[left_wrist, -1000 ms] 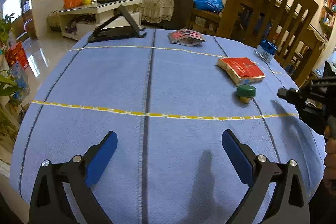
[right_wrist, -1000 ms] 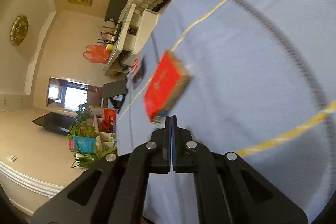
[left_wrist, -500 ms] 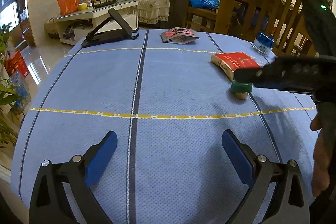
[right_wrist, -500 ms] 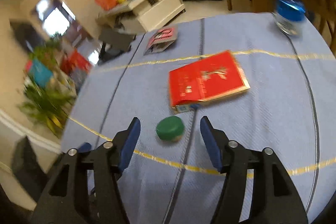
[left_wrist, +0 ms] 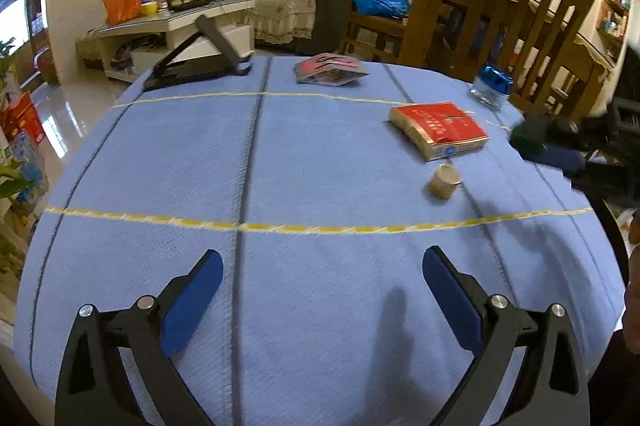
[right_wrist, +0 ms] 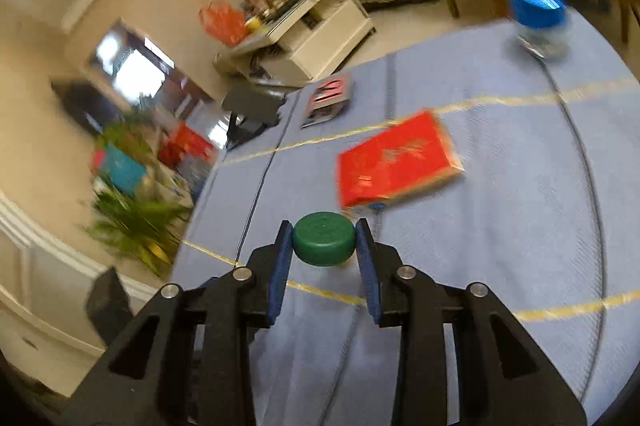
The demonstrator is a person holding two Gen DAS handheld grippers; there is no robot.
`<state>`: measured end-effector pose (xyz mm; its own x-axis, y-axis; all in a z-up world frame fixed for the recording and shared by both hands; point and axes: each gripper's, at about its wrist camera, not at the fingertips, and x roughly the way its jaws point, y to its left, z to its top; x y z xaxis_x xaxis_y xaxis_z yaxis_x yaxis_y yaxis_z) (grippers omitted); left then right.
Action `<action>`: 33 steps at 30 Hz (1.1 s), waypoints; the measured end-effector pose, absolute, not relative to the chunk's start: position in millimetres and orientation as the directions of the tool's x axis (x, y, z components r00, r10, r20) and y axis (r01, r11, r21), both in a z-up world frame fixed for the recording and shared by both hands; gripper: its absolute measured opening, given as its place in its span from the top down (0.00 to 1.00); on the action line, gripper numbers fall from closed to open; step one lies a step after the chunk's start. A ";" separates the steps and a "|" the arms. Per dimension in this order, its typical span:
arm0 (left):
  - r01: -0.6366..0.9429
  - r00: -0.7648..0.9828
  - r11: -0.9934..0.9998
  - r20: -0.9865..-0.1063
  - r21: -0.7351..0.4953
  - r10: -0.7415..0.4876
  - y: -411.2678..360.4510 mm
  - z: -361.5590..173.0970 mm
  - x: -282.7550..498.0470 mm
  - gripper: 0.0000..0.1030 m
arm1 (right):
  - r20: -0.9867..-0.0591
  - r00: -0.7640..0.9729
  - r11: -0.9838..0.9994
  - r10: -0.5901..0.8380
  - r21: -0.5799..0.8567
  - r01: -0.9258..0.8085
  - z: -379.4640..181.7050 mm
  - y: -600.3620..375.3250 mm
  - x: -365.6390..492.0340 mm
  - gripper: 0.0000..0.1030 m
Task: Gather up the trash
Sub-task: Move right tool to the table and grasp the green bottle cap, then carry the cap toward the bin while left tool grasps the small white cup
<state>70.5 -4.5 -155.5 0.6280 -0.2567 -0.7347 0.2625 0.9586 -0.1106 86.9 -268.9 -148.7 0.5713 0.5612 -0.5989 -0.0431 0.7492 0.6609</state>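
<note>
My right gripper (right_wrist: pixel 324 240) has its blue pads pressed on the sides of a round green cap (right_wrist: pixel 324 244), the jaws closing on it, and holds it above the blue tablecloth (right_wrist: pixel 500 226). The left wrist view shows that cap (left_wrist: pixel 527 140) lifted at the table's right side, blurred. A small tan cylinder (left_wrist: pixel 443 181) stands bare on the cloth beside a red box (left_wrist: pixel 440 131). My left gripper (left_wrist: pixel 322 258) hangs open over the near part of the table with nothing between its fingers.
A crumpled red snack packet (left_wrist: pixel 329 69) and a black folding stand (left_wrist: pixel 200 66) lie at the far edge. A blue-lidded jar (left_wrist: pixel 491 87) stands at the far right. Wooden chairs (left_wrist: pixel 520 26) crowd the table's right side. A person's hand (left_wrist: pixel 634 306) shows at right.
The right gripper rolled upright, opened around the green cap, then closed on it and lifted it off the tan cylinder, moving right. The left gripper stayed put.
</note>
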 end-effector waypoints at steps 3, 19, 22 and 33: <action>0.317 0.638 0.946 -0.721 -0.072 -0.268 -30.6 -146.4 75.4 0.07 | -0.579 0.606 0.721 0.546 0.693 0.013 -155.6 -311.3 69.8 0.69; 0.324 0.597 0.945 -0.784 0.041 -0.171 -96.2 -156.2 110.3 0.82 | -0.503 0.695 0.622 0.514 0.776 0.102 -182.1 -396.9 41.0 0.69; 0.305 0.604 0.952 -0.779 0.027 -0.171 -90.2 -155.9 97.4 0.82 | -0.522 0.700 0.667 0.488 0.740 0.087 -173.8 -386.3 38.1 0.69; 0.358 0.619 0.933 -0.740 -0.032 -0.263 -94.1 -120.1 74.1 0.82 | -0.570 0.763 0.828 0.304 0.555 0.085 -136.7 -373.3 15.0 0.69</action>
<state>74.1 -94.1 -120.1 0.6186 -0.2628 -0.7404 0.3579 0.9332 -0.0322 15.0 -373.3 -136.7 0.7634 0.3035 -0.5702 0.0854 0.8275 0.5549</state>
